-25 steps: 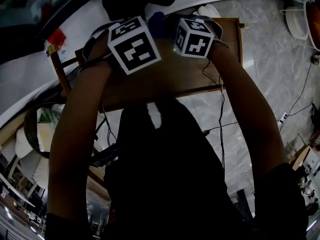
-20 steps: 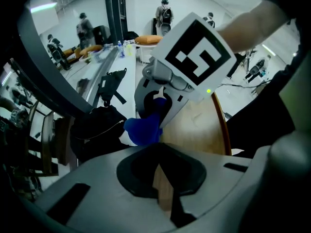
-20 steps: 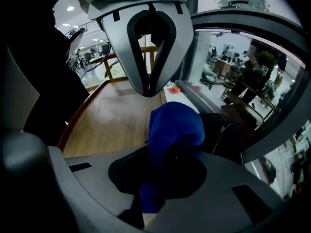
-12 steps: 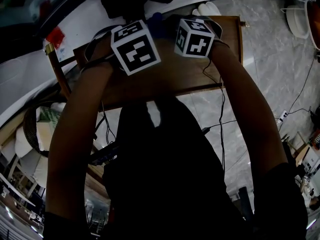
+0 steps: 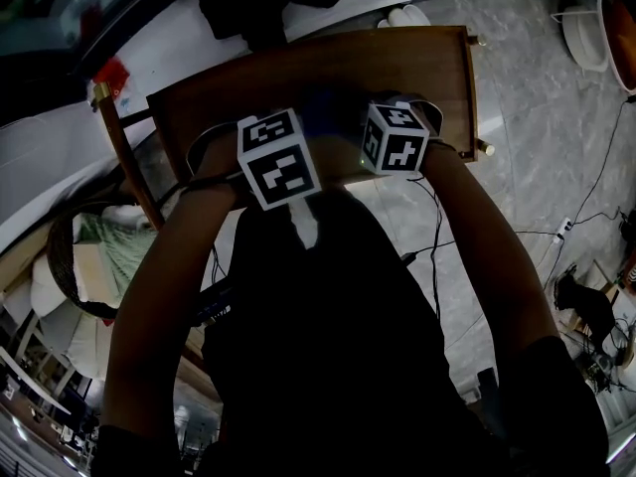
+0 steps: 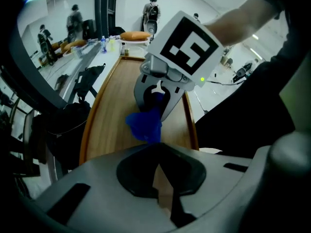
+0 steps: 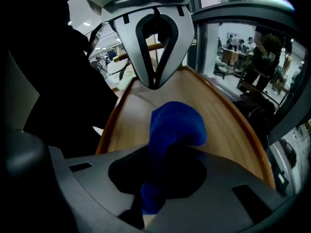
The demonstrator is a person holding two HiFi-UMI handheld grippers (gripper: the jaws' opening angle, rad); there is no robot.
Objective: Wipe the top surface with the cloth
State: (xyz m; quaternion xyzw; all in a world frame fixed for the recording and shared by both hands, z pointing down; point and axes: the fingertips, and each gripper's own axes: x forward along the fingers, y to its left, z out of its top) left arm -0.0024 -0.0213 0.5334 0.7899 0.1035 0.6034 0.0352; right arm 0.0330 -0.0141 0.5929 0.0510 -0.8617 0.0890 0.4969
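A brown wooden table top [image 5: 298, 68] lies under both grippers. My right gripper [image 7: 150, 203] is shut on a blue cloth [image 7: 177, 125], which bunches up out of its jaws just above the wood [image 7: 228, 125]. The left gripper view shows the same cloth [image 6: 146, 121] hanging from the right gripper over the table top [image 6: 109, 120]. My left gripper [image 6: 163, 198] faces the right one at close range, its jaws together with nothing in them. In the head view both marker cubes sit at the table's near edge, left [image 5: 278, 157] and right [image 5: 397, 137], and the cloth [image 5: 323, 117] shows dimly between them.
A wooden chair frame [image 5: 117, 147] stands left of the table. A dark bag [image 5: 268, 3] sits beyond the far edge. A white basin [image 5: 581, 38] and cables [image 5: 596, 197] lie on the marble floor at the right. Dark gear [image 6: 73, 115] lines one long side.
Both grippers have drawn back together from the table's far side to its near edge, carrying the cloth across the wood. More of the table top now shows beyond them.
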